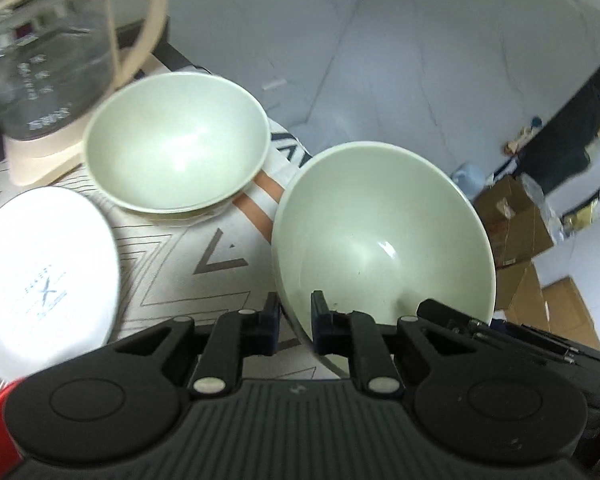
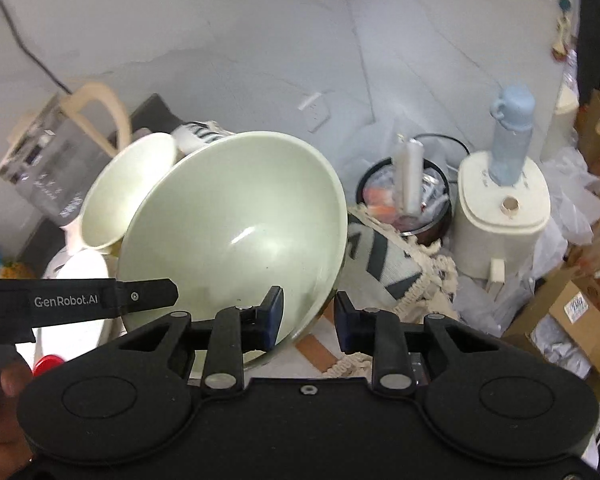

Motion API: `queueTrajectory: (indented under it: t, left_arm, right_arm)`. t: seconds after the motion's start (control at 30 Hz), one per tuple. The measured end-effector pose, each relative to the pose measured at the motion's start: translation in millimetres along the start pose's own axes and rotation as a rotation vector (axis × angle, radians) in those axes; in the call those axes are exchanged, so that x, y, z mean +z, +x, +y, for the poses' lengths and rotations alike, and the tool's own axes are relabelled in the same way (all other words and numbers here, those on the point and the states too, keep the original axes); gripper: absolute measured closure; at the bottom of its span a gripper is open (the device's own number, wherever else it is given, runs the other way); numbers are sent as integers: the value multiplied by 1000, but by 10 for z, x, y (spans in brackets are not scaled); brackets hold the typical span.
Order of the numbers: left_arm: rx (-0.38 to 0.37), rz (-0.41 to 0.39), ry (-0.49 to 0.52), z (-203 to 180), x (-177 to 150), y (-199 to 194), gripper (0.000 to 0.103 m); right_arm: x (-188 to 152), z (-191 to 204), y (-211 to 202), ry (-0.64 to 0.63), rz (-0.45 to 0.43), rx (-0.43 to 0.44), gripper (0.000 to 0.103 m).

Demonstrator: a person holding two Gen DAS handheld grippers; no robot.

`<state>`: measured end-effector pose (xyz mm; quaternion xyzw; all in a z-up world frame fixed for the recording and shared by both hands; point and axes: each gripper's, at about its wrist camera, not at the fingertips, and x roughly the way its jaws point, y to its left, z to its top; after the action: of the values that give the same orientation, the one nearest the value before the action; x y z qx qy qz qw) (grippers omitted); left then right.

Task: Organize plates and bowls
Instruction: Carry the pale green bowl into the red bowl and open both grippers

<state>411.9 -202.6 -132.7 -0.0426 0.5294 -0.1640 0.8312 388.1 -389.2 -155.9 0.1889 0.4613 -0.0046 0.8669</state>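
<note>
Landmark: the tilted green bowl (image 1: 384,236), raised on edge over the patterned cloth (image 1: 204,264) on the tabletop.

Left gripper (image 1: 294,322): jaws nearly closed, pinching the near rim of the tilted bowl, one pad inside, one outside.

Right gripper (image 2: 306,322): jaws part open and straddling the same bowl's rim from the other side. Left pad looks to be against the inner wall; a clear gap shows between the outer wall and the right pad. Not clamped, as far as I can tell.

Second green bowl (image 1: 176,144) sits upright beyond and to the left of the tilted one, apart from it. White plate (image 1: 44,276) lies to the left of the tilted bowl. Glass kettle (image 1: 56,60) stands behind the second bowl.

Risks, as judged:
- Smooth glazed rim held by a thin pinch; bowl could pivot or slip out.
- If left lets go before right clamps, bowl drops on the cloth or knocks the second bowl.
- Two grippers pulling differently could twist the rim free.
</note>
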Motion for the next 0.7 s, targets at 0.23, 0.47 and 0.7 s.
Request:
queueTrajectory:
  t: [0.23, 0.47, 0.7]
  left_arm:
    - [48, -68, -42, -1, -107, -348, 89]
    - [87, -116, -104, 112, -235, -614, 88]
    - [130, -165, -173, 262, -395, -928, 88]
  right_arm:
    - [122, 158, -265, -88, -48, 62, 76]
    - [124, 307, -372, -157, -55, 116, 76]
    - [75, 506, -495, -220, -63, 183, 76]
